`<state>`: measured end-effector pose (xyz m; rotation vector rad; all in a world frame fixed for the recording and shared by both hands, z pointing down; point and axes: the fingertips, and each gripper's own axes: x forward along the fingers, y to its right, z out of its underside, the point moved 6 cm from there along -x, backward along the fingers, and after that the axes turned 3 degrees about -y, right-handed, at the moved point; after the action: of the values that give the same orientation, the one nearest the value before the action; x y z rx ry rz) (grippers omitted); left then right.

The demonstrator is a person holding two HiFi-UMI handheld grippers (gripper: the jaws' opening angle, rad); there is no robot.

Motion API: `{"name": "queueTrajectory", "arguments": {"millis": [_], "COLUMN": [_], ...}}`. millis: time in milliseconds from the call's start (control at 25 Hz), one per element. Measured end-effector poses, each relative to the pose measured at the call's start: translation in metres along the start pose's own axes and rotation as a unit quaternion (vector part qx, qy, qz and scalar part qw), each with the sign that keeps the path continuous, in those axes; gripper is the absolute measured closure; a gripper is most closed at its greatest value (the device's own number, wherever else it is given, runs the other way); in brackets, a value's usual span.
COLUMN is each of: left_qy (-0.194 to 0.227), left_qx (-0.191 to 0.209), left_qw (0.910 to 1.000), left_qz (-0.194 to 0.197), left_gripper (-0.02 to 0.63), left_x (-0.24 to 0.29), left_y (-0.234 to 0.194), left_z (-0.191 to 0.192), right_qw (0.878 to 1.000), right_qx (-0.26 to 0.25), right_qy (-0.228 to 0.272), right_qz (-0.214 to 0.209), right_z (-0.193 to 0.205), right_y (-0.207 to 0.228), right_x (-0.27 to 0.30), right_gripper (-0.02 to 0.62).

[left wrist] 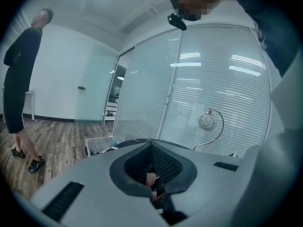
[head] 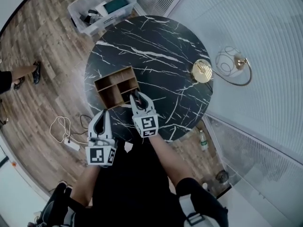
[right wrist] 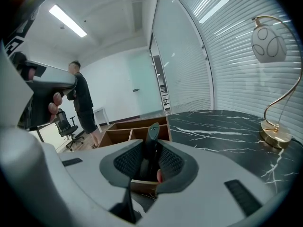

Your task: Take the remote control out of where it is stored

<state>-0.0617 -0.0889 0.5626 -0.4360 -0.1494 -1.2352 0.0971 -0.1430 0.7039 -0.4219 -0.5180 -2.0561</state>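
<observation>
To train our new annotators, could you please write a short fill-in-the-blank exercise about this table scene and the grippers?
1. The remote control stands between the jaws of the ___ gripper.
2. The table under the wooden organiser is ___ in shape.
3. The lamp on the table has a ___-coloured base.
Missing words: right; round; gold.
</observation>
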Motion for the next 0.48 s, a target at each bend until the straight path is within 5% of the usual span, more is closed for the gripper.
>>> {"name": "queueTrajectory", "arguments": {"millis": [480], "left_qy": [0.013], "left_qx": [-0.004], "left_qw": [0.9999], "left_qz": [-0.006], "left_gripper": [0.598], "left_x": [-0.012], "left_y": [-0.011], "left_z": [-0.01], "right_qw": [1.0], "right_qx": [-0.007], "right_qy": [0.002], "right_qz": [0.011], "right_z": [-0.016], "right_y": [-0.011], "right_x": [-0.008], "right_gripper": [0.517]}}
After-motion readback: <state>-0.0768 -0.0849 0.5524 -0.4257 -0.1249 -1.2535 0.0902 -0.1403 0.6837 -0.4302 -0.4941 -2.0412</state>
